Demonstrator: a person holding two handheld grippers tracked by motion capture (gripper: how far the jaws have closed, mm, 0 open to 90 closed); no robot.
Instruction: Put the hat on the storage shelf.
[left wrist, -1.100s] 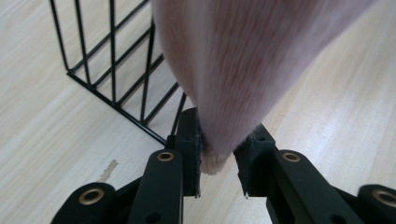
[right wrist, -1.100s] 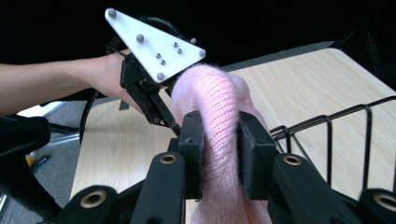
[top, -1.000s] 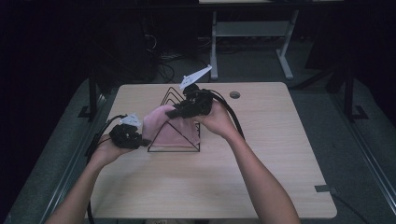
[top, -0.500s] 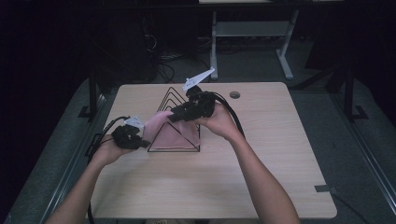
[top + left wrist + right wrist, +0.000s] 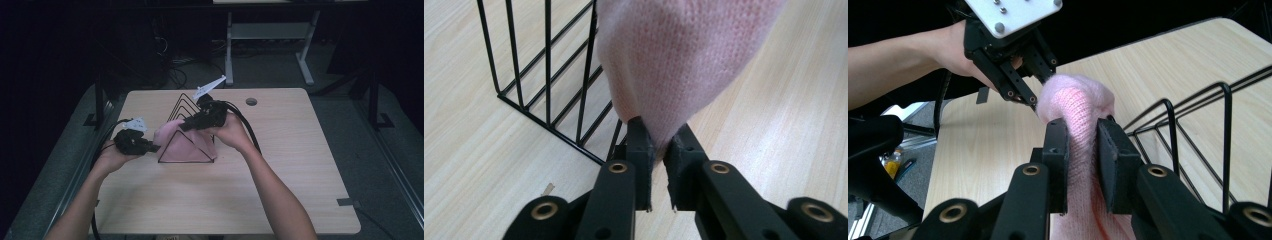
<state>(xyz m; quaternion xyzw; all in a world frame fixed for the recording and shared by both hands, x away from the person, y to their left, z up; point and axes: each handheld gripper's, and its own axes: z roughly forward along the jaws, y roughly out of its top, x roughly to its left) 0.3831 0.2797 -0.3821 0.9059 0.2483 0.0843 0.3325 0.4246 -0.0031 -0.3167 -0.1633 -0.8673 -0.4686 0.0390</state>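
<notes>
The place looked like a lab or a test room, not a home. A plain light wood table [image 5: 300, 165] with a round cable hole [image 5: 251, 101] stood on a dark grey floor [image 5: 350, 125] in the middle of the frame. At the top of the frame, the white metal legs of another desk [image 5: 305, 65] showed, with loose cables [image 5: 185, 65] on the floor at the upper left. The room around it was dark.

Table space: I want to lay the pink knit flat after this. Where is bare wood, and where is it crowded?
Bare: the table right of the right forearm, and the near strip between both arms. Crowded: the left-centre, where the wire rack, pink knit, left gripper and right gripper meet.
</notes>
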